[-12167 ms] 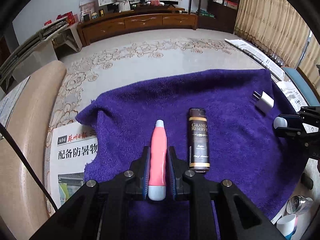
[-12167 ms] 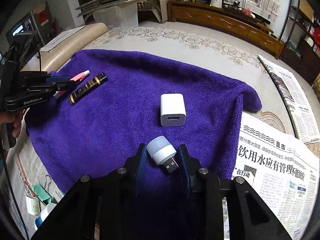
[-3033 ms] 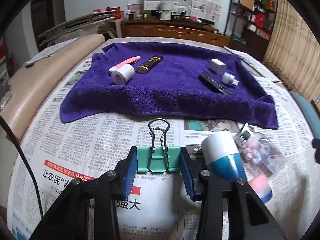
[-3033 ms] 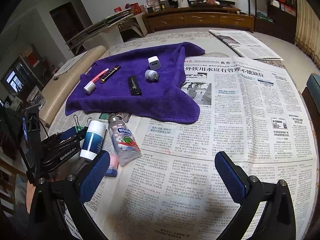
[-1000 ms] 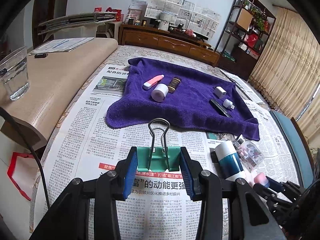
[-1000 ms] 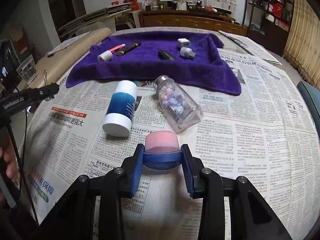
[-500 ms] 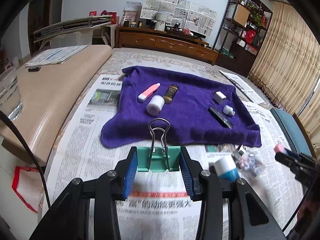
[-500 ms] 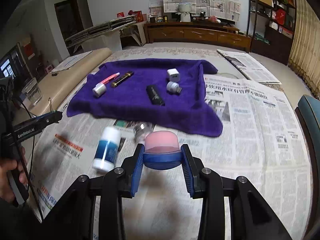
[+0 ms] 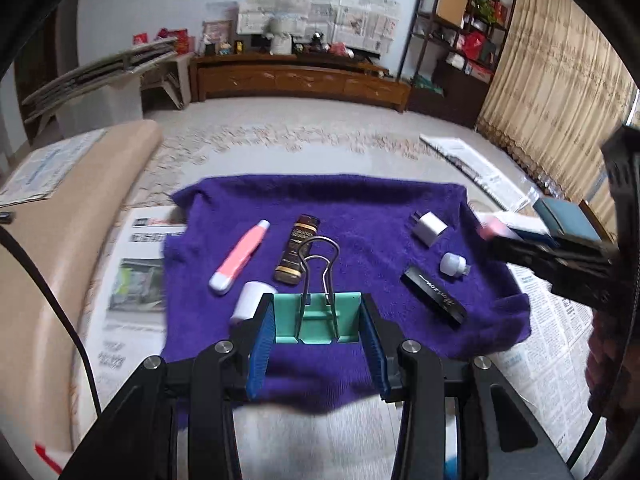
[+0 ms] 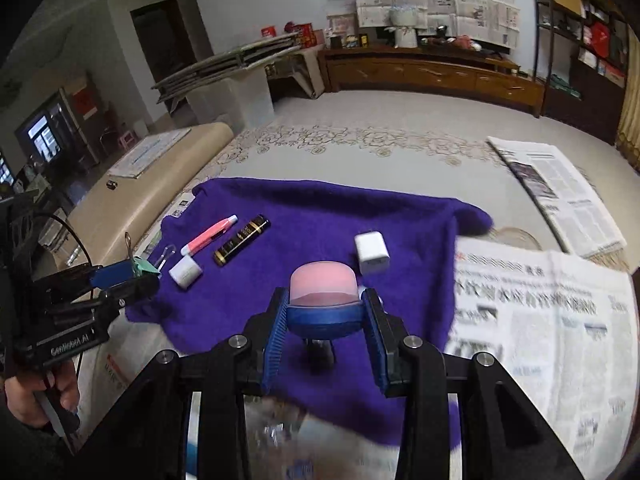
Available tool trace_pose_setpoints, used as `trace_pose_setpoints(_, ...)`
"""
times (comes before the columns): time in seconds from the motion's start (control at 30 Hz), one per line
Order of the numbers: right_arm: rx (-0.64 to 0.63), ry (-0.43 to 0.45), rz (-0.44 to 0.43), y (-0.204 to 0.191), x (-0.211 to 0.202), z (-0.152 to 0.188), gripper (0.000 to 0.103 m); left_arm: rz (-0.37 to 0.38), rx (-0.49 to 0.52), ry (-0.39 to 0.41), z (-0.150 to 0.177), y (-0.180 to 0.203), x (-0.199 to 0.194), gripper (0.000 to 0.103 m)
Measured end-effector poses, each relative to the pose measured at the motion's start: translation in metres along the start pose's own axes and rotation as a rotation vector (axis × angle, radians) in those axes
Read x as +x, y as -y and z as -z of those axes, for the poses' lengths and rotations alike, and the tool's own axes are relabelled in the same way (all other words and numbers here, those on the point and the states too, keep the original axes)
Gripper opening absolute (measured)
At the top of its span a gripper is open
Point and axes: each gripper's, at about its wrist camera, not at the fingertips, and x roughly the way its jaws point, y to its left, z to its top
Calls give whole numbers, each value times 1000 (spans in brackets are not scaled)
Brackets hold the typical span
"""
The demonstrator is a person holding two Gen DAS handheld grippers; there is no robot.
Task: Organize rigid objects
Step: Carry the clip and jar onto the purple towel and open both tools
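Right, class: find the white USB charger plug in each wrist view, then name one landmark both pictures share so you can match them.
Left wrist view: the white charger plug lies right of centre on the purple towel, near its far right corner.
Right wrist view: the plug lies just right of centre, beyond the pink-capped item in the right gripper.
Shared landmark: the pink pen beside the dark brown tube.
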Motion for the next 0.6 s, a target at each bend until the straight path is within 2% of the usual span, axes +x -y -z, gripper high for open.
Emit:
trace_pose_setpoints(0.23, -49, -96, -28, -6, 66, -22, 36, 17, 21, -36, -6, 0, 36, 39)
trace_pose_setpoints(0.6, -108, -171, 28, -10, 106, -26, 37, 17, 62, -80, -1, 4, 54, 39)
